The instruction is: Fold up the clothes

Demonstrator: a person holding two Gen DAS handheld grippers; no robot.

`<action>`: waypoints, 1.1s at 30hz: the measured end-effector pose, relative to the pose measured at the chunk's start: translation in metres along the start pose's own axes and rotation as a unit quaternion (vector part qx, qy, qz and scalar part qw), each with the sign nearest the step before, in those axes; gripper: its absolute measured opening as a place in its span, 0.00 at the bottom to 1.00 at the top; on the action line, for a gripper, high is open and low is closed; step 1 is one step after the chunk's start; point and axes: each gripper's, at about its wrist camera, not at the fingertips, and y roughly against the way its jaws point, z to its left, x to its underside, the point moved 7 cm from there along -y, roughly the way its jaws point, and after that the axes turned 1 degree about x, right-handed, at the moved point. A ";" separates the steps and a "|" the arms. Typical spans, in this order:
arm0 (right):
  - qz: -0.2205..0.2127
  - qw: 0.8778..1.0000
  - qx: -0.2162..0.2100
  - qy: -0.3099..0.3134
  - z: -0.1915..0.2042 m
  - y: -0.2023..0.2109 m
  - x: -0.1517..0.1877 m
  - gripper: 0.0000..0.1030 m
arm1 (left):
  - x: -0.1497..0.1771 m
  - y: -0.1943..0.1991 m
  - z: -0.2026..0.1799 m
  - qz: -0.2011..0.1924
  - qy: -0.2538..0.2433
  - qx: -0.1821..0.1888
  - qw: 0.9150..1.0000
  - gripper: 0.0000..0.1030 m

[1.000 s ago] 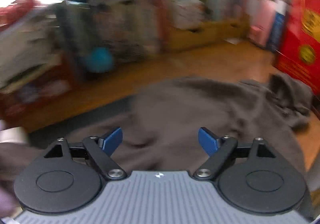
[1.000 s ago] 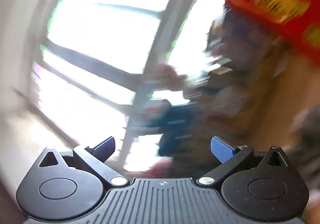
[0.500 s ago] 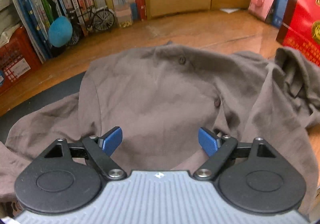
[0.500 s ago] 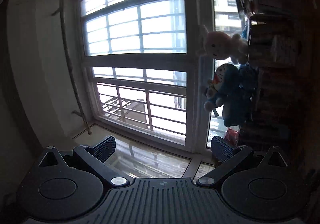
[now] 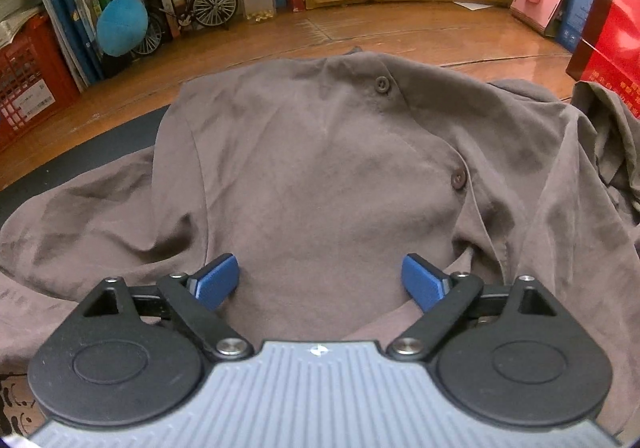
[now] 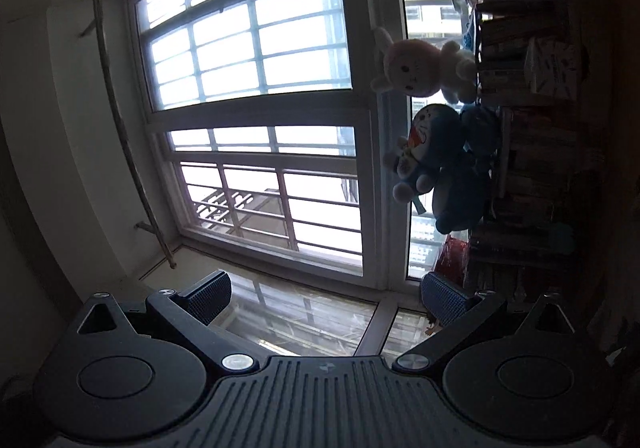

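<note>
Left wrist view: left gripper (image 5: 320, 282) spread, just widened, empty, over shirt (image 5: 320, 168); approach step, next pinch an edge.

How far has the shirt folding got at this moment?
Early. Done: the brown button-up shirt is spread on the wooden table, though rumpled, its right side bunched. In hand: nothing; the left gripper hangs over the shirt's near part, its jaws just opened wider, no cloth pinched. The right gripper is open and faces the window. Left: every fold.
</note>
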 end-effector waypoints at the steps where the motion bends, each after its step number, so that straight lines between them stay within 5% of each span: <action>1: 0.000 1.000 0.002 -0.003 -0.003 -0.002 0.001 1.00 | 0.001 -0.001 0.000 0.000 0.001 0.002 1.000 0.93; 13: 0.007 1.000 0.003 -0.007 -0.015 -0.005 0.001 1.00 | 0.004 -0.001 0.001 -0.013 0.004 0.011 1.000 0.98; 15: -0.014 0.999 0.044 0.013 -0.029 -0.001 -0.009 1.00 | 0.005 0.000 0.001 -0.015 0.004 0.011 1.000 0.99; 17: -0.043 0.988 0.132 0.073 -0.050 0.000 -0.026 1.00 | 0.006 0.000 0.001 -0.020 0.003 0.012 1.000 0.99; 19: -0.044 0.944 0.253 0.209 -0.076 -0.013 -0.042 1.00 | 0.007 0.001 0.001 -0.024 0.002 0.012 1.000 1.00; 23: 0.042 0.772 0.420 0.475 -0.158 -0.046 -0.060 1.00 | 0.012 0.004 0.003 -0.032 0.002 0.011 0.999 1.00; 24: 0.072 0.736 0.442 0.508 -0.180 -0.054 -0.063 1.00 | 0.013 0.005 0.003 -0.034 0.002 0.011 0.999 1.00; 25: 0.099 0.715 0.457 0.519 -0.199 -0.059 -0.065 1.00 | 0.014 0.006 0.004 -0.035 0.002 0.010 0.999 1.00; 29: 0.184 0.691 0.507 0.482 -0.258 -0.067 -0.061 0.98 | 0.019 0.009 0.006 -0.041 -0.001 0.012 0.999 1.00; 31: 0.225 0.680 0.524 0.461 -0.280 -0.065 -0.052 0.83 | 0.022 0.010 0.008 -0.045 -0.004 0.014 0.999 1.00; 33: 0.246 0.666 0.530 0.464 -0.289 -0.060 -0.038 0.49 | 0.026 0.012 0.010 -0.048 -0.005 0.015 0.999 1.00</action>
